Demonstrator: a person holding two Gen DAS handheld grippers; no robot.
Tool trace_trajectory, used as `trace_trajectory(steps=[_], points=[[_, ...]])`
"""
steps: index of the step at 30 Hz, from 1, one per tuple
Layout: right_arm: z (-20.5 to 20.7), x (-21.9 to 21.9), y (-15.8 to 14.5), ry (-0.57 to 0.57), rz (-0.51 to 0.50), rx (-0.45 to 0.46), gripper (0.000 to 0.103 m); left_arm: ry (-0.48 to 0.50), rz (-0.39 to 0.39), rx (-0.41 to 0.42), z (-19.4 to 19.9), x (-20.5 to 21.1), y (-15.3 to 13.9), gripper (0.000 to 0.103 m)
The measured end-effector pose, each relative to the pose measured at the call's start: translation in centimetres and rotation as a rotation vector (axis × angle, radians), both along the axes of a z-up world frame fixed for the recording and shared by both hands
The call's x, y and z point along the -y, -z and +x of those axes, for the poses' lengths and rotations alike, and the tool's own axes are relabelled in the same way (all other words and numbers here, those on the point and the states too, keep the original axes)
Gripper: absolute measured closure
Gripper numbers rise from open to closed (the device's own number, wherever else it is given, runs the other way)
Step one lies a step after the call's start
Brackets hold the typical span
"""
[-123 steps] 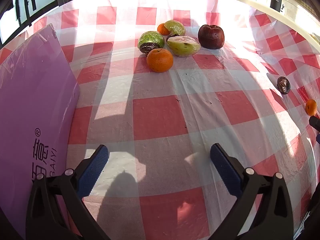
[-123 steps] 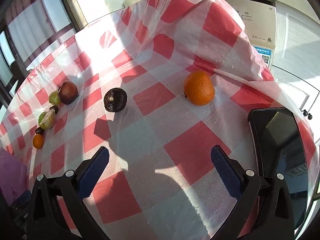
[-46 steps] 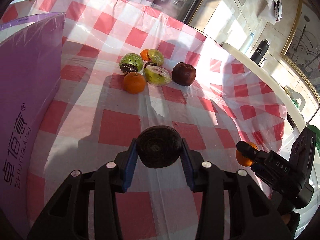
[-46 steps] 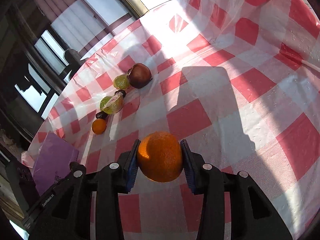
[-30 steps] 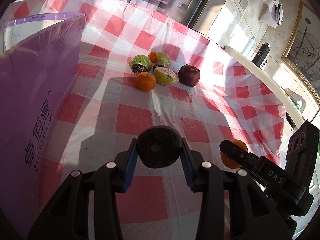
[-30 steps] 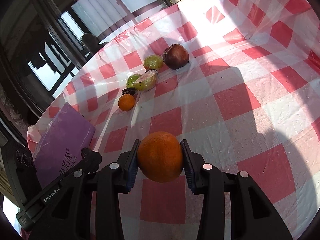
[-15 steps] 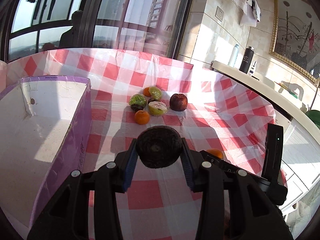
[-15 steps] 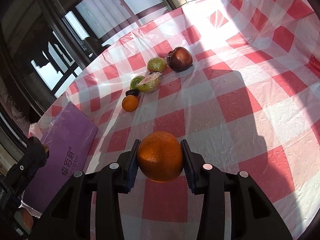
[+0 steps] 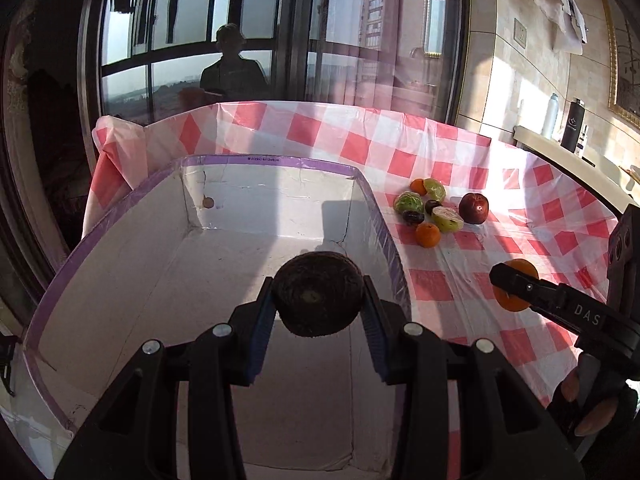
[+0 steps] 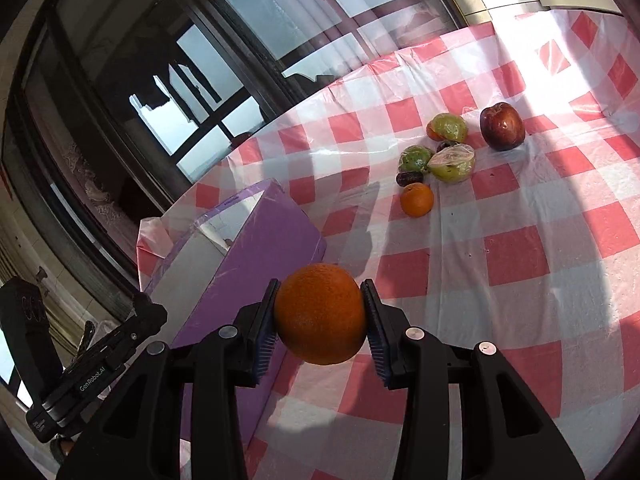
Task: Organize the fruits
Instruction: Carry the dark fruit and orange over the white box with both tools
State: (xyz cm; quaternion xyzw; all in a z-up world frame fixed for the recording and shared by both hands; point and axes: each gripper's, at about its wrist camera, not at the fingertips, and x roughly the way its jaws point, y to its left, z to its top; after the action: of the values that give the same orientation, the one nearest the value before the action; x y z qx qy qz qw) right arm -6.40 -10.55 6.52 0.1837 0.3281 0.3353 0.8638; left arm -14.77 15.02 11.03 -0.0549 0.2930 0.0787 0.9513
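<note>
Now left hand-held gripper (image 9: pixel 318 312), clamping dark fruit (image 9: pixel 318 294), over box (image 9: pixel 120 248); right hand-held gripper (image 10: pixel 320 316) grips orange (image 10: pixel 320 314), nearer box.

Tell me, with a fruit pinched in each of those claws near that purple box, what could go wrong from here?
The dark round fruit is held by the left gripper only at its sides, so it might slip and drop hard into the purple box. The orange in the right gripper is outside the box; released early, it could roll across the checked tablecloth.
</note>
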Motion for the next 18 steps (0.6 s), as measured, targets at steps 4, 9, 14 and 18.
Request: trace_trajectory(steps=[4,9,14,18], points=[[-0.2,-4.4,-2.1,-0.089,-0.018,0.038,0.062,-0.062,0.023,-0.027,-0.5,-3.2,0.1,0.061],[-0.6,-10.2,-3.6,-0.190,-0.074,0.086,0.062,-0.133,0.044,-0.029,-0.7,-6.8,-0.5,0.061],[-0.6,-15.8,-4.6,-0.294,-0.217,0.156,0.062,-0.165,0.053,-0.093,0.4,-9.6,-1.0,0.061],[0.5,-20.8,-3.5,-0.444,-0.479,0.098,0.062,-0.058,0.047,-0.282,3.1,-10.0,0.0,0.061]])
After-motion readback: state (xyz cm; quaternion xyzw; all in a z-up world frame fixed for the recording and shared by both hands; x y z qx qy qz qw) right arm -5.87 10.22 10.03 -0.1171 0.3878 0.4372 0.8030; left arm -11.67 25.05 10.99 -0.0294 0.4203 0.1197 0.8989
